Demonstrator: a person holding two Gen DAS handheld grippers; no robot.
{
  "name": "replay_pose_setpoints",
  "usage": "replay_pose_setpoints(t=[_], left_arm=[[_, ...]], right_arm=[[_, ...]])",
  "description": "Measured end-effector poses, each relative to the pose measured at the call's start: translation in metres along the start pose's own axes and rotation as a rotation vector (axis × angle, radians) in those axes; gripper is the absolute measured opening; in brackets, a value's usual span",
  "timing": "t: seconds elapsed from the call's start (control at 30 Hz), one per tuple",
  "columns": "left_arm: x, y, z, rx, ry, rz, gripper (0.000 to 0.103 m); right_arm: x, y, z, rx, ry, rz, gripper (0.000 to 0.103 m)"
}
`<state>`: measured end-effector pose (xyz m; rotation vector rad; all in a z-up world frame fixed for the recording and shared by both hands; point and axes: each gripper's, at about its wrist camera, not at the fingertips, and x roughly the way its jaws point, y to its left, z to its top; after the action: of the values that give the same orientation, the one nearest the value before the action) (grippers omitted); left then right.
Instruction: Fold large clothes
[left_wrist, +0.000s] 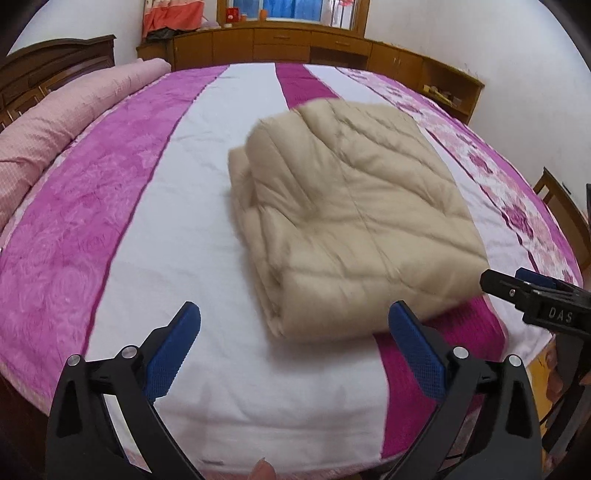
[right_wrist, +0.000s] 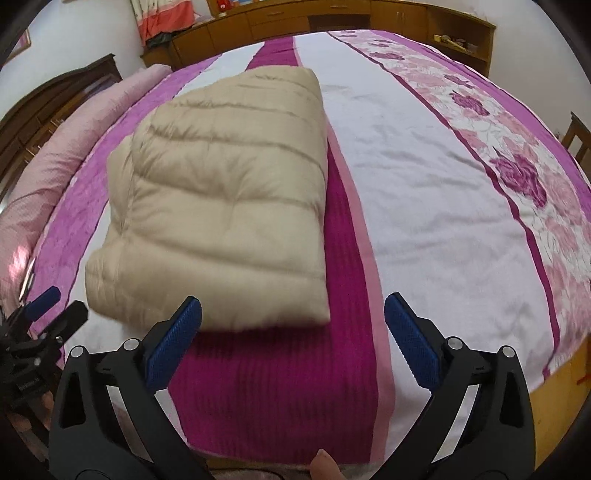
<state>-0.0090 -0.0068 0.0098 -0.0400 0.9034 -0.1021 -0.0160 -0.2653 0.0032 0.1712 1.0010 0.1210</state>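
A beige quilted puffer jacket (left_wrist: 351, 214) lies folded into a thick rectangular bundle on the bed; it also shows in the right wrist view (right_wrist: 221, 203). My left gripper (left_wrist: 293, 325) is open and empty, hovering just short of the bundle's near edge. My right gripper (right_wrist: 293, 321) is open and empty, near the bundle's near right corner. The right gripper also appears at the right edge of the left wrist view (left_wrist: 535, 295), and the left gripper at the lower left of the right wrist view (right_wrist: 55, 314).
The bed has a purple, white and floral striped cover (left_wrist: 110, 229). A rolled pink quilt (left_wrist: 55, 125) lies along the left by the dark headboard (left_wrist: 55, 62). Wooden cabinets (left_wrist: 295, 44) line the far wall. A wooden chair (left_wrist: 565, 206) stands at the right.
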Motion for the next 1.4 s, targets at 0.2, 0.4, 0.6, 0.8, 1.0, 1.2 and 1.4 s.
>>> replay_pose_setpoints(t=[0.2,0.4,0.6,0.8,1.0,1.2,1.4], left_arm=[[0.006,-0.017,-0.01,-0.003,0.076,0.018,0.097],[0.024,-0.025,-0.025,-0.011,0.169,0.03,0.097],[0.038,-0.032,-0.035,0.02,0.231,0.063,0.097],[0.04,-0.033,-0.037,0.014,0.242,0.065,0.097],[0.045,-0.028,-0.038,-0.016,0.262,0.073,0.097],[0.047,-0.029,-0.041,-0.016,0.267,0.079,0.097],[0.049,-0.028,-0.041,-0.024,0.279,0.077,0.097]], right_arm=[[-0.011,0.001,-0.023,0.036,0.009,-0.001,0.098],[-0.01,0.002,-0.043,0.063,0.045,0.0,0.098],[-0.003,0.002,-0.06,0.081,0.073,-0.017,0.098],[0.004,0.004,-0.066,0.08,0.098,-0.014,0.099],[0.009,0.005,-0.066,0.076,0.108,-0.017,0.099],[0.011,0.007,-0.066,0.076,0.116,-0.016,0.099],[0.013,0.006,-0.066,0.075,0.121,-0.015,0.098]])
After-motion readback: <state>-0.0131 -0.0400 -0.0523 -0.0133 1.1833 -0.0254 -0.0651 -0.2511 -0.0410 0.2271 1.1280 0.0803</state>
